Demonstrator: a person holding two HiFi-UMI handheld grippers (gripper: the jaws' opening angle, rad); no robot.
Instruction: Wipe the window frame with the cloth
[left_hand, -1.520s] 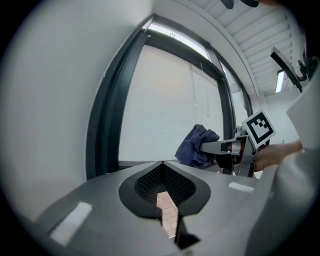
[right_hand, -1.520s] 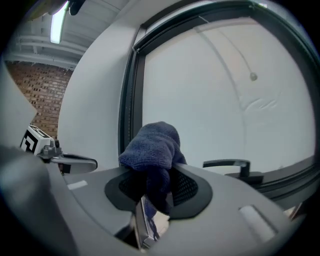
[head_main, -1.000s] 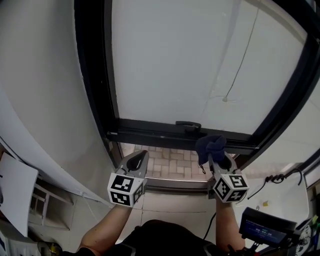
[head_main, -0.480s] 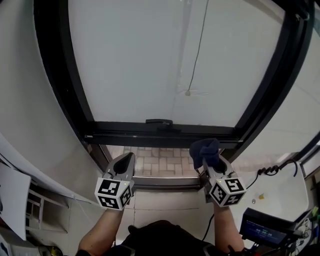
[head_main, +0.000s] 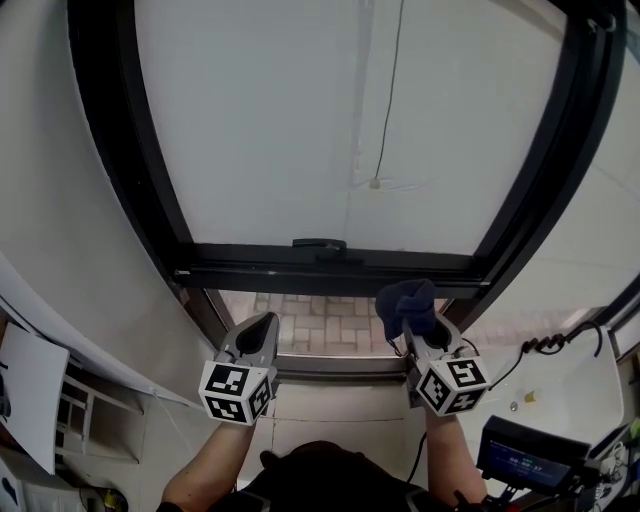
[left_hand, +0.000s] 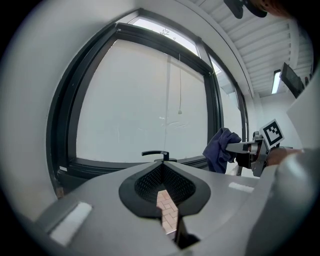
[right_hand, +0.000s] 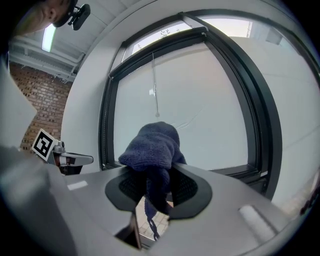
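my right gripper (head_main: 415, 328) is clamped on the dark blue cloth (head_main: 403, 298), which is bunched up by the window frame (head_main: 250, 268) bottom rail near its right corner. cannot tell if it touches. my left gripper (head_main: 262, 326) has its jaws together and empty, under the rail's left part.

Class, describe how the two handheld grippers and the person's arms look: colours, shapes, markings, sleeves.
Left gripper and right gripper: grey tapering bodies, black textured jaw pads, each with a white cube bearing black square markers at the rear. Forearms are unsleeved.
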